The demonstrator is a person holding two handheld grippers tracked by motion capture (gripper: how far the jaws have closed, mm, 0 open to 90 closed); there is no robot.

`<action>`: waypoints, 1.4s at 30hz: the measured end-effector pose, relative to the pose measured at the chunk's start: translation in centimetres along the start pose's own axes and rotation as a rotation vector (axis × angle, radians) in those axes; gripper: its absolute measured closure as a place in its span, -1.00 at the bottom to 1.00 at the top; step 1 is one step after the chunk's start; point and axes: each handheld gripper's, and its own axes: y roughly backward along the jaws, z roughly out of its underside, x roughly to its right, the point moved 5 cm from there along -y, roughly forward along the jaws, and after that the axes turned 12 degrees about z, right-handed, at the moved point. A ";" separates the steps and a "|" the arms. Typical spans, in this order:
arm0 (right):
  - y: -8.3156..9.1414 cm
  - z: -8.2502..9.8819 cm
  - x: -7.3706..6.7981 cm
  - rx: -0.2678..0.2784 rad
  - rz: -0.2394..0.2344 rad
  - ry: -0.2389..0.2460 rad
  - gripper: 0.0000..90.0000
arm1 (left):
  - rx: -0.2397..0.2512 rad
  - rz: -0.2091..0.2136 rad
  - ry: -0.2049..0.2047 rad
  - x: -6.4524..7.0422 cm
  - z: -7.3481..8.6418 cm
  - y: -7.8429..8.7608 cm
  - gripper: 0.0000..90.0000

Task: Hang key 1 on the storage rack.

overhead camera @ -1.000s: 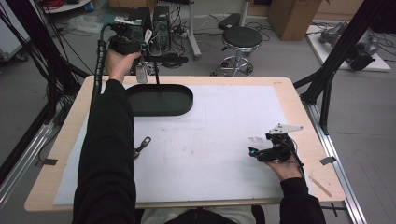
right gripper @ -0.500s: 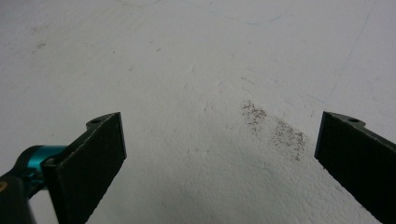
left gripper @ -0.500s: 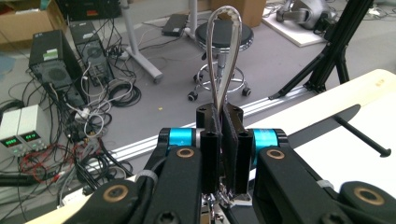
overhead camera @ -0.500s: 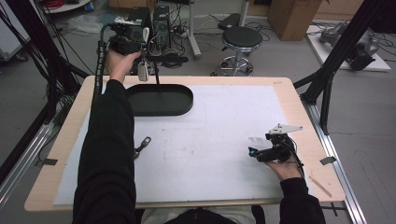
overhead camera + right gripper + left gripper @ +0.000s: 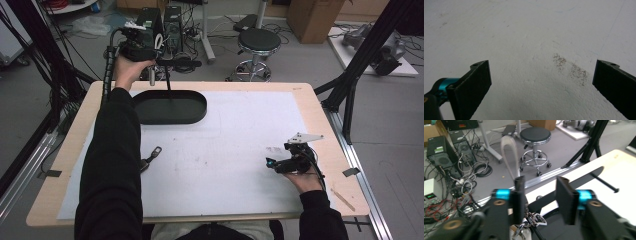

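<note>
Grey workshop flooring is stretching behind the pale wooden table point(image 5: 320, 107), where a round black stool on castors point(image 5: 258, 40) and black computer towers with tangled cables point(image 5: 172, 22) are standing. Most of the tabletop is lying under a large white sheet point(image 5: 235, 150), which is showing a small patch of brownish speckles point(image 5: 570, 67) in the right gripper view.

At the far left of that sheet, a shallow black oval tray point(image 5: 170, 106) is sitting. The person's left hand point(image 5: 131, 70) is holding the left gripper point(image 5: 162, 62) above the tray's far rim, past the table's back edge. In the left gripper view its two black jaws are standing partly apart, and a thin beige strap loop point(image 5: 509, 152) is rising along the inner face of the left-hand jaw, while a silvery metal clasp point(image 5: 536, 218) is hanging just below the jaws. Whether the jaws are actually pinching the strap I cannot tell. In the high view, a thin dark rod-like piece point(image 5: 168, 82) is hanging from this gripper down toward the tray.

Nearer the person, a small dark metal clip point(image 5: 150, 157) is lying on the sheet just beside the black left sleeve point(image 5: 112, 165).

Over at the near right, the right hand point(image 5: 306, 179) is resting the right gripper point(image 5: 272, 164) low on the sheet, its jaws spread wide with bare white sheet between them.
</note>
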 end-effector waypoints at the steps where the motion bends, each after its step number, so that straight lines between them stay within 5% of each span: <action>1: 0.0 0.0 0.0 0.000 0.001 0.001 -0.98 | -0.011 -0.005 -0.005 0.0 0.0 0.2 -0.01; 6: -0.1 0.0 0.0 0.001 -0.001 -0.001 -0.98 | -0.026 0.036 -0.031 0.4 0.4 1.1 -0.53; 11: -0.1 -0.1 -0.1 -0.001 -0.003 0.002 -0.98 | -0.040 0.079 -0.017 0.7 0.9 2.0 -0.75; 19: -0.2 -0.3 -0.2 0.001 -0.006 0.006 -0.98 | -0.095 0.095 -0.035 1.7 1.7 2.9 -0.76; 28: -0.2 -0.3 -0.2 0.004 -0.008 0.004 -0.98 | -0.083 0.096 -0.061 3.1 1.5 4.6 -0.76; 42: -0.3 -0.3 -0.1 0.002 -0.007 0.006 -0.98 | -0.110 0.111 -0.071 4.1 4.7 6.1 -0.76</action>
